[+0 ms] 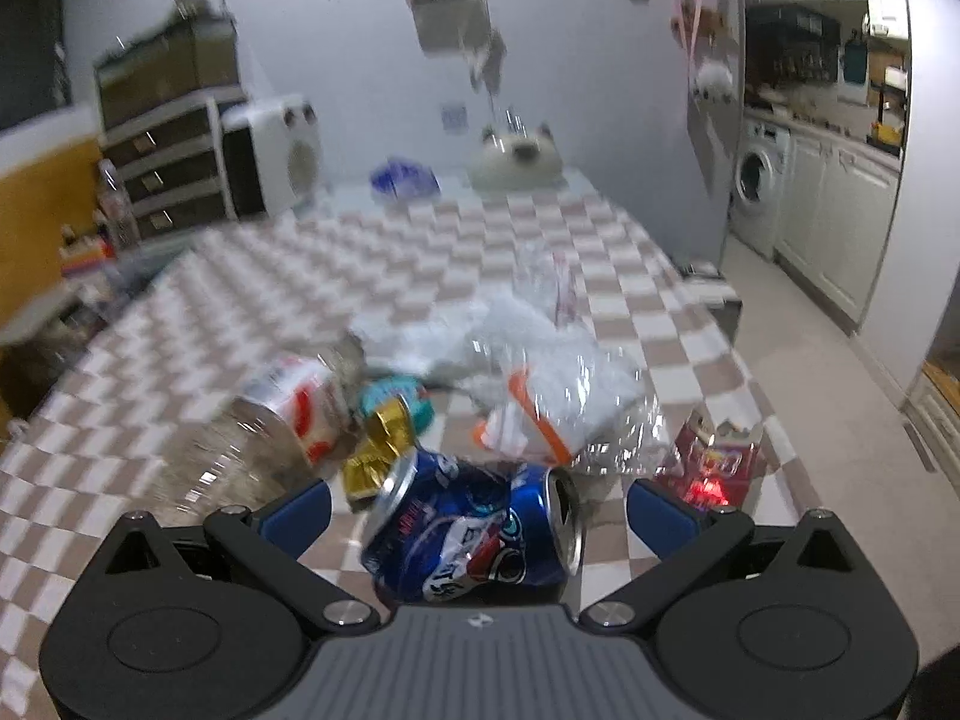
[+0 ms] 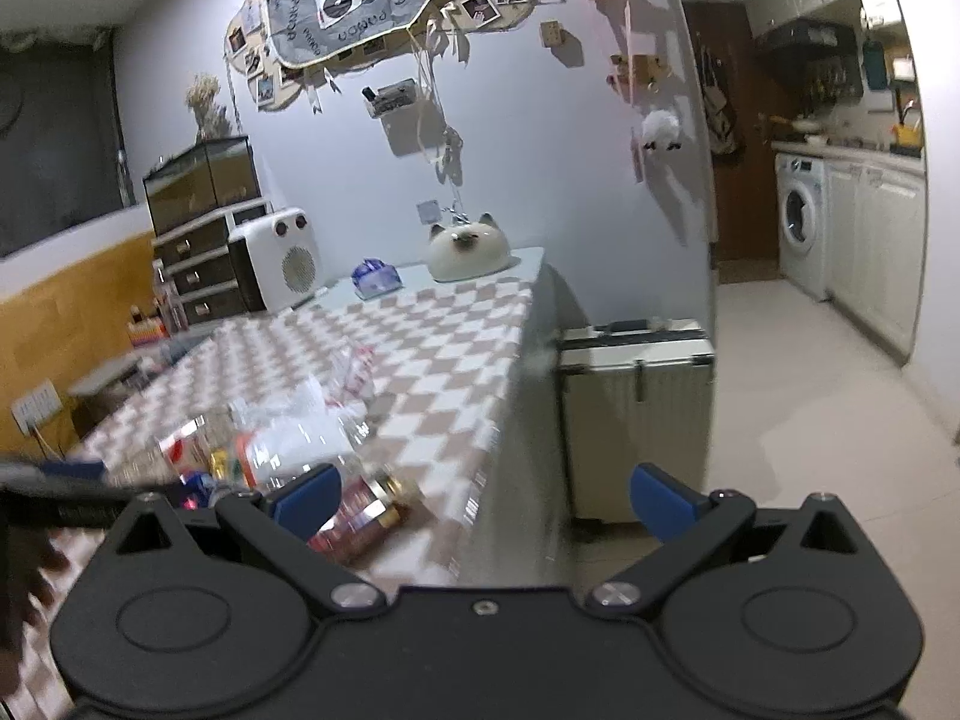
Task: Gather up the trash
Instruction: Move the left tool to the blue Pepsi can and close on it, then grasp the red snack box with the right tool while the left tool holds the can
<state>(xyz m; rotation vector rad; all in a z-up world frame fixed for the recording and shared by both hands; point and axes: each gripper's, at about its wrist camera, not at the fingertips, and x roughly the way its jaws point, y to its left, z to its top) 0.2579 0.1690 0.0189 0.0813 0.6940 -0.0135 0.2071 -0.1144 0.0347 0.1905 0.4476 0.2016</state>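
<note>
A crushed blue can [image 1: 474,531] lies on the checkered tablecloth [image 1: 372,264] between the wide-open fingers of my left gripper [image 1: 480,510], touching neither pad. Beyond it lie a clear plastic bottle with a red-white label [image 1: 264,426], a gold wrapper [image 1: 378,450], a teal wrapper [image 1: 399,399], clear plastic bags [image 1: 564,402] and a red packet [image 1: 714,459]. My right gripper [image 2: 483,498] is open and empty at the table's right edge, with a red jar with a gold lid [image 2: 366,516] by its left finger [image 2: 306,498]. The trash pile [image 2: 270,444] shows to its left.
A cat-shaped ornament [image 1: 516,159], a blue tissue pack [image 1: 402,180] and a white heater [image 1: 276,150] stand at the table's far end. Drawers [image 1: 174,162] stand at the left. A silver case [image 2: 636,408] stands on the floor beside the table. A washing machine [image 2: 801,222] is far right.
</note>
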